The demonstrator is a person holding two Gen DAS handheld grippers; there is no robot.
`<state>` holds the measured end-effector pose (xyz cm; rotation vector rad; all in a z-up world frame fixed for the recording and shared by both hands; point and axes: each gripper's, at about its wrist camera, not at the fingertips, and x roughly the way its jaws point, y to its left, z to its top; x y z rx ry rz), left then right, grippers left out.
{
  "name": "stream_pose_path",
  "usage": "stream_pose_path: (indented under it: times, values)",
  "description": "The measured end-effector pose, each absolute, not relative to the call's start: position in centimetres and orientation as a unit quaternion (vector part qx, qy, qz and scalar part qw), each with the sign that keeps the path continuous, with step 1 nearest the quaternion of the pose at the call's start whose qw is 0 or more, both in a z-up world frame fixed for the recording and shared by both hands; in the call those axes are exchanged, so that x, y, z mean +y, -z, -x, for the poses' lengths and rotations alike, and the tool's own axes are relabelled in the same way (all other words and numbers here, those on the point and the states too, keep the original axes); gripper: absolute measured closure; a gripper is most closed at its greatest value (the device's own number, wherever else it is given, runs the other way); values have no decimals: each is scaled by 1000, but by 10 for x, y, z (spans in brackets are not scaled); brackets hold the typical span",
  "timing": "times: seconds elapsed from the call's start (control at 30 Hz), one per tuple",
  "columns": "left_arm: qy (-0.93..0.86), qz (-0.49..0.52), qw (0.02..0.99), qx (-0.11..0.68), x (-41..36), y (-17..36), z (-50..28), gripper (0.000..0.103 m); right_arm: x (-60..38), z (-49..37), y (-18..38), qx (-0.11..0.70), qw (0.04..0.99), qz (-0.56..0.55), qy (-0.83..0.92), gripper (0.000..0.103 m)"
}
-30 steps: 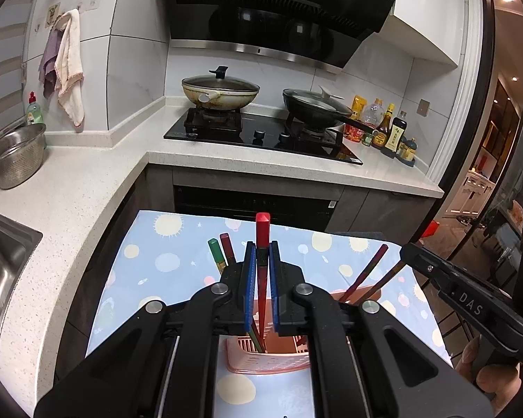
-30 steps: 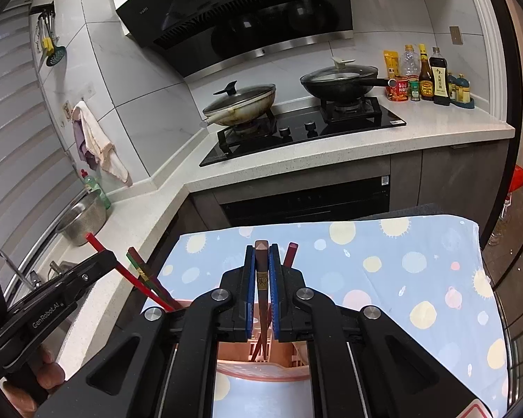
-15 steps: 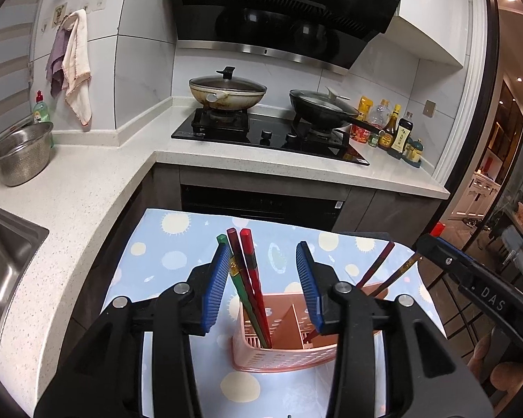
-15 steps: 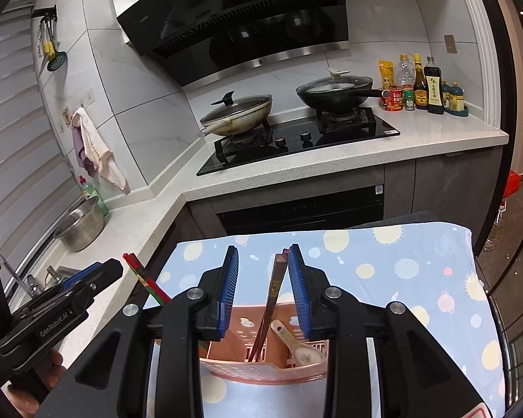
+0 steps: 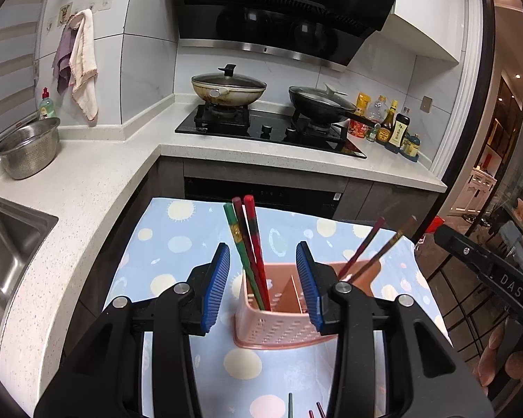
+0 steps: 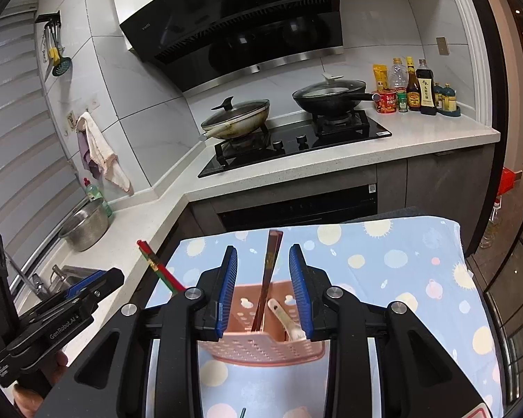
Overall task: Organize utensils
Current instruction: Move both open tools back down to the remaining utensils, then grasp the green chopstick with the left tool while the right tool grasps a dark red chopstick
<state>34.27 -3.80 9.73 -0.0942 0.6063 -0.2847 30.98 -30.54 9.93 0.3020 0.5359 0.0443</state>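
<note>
Two tools hang over the cloth-covered surface, left tool and right tool, both spread wide and gripping nothing. One pink caddy holds three chopsticks at left, two brown chopsticks and one spoon at right. Dropping looks done; next, probably fetch the few chopsticks nearest us.

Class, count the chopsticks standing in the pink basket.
5: three, green, dark red and red, lean in the pink basket's left compartment; two brown ones lean at its right. Others may be hidden behind the gripper fingers.
</note>
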Motion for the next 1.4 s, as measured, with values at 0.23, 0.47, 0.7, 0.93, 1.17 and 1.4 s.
stream_pose_path:
  times: [0.23,0.47,0.7,0.93,1.17,1.4]
  values:
    - [140,45,939,311,-32,-86,-310,65,-300,-270,-91,275,951,-140,-21,73]
    - [144,40,929,340,-30,-60,-268,65,-294,-224,-63,311,941,-132,-22,73]
    - [146,34,916,373,-28,-25,-225,65,-292,-174,-23,353,924,-144,-15,73]
    - [142,34,898,415,-23,16,-187,65,-289,-128,21,397,906,-147,-5,73]
    - [142,16,882,448,-24,52,-153,65,-278,-92,65,446,886,-124,-6,73]
    - [145,7,865,480,-24,81,-126,65,-261,-70,91,478,871,-115,-26,73]
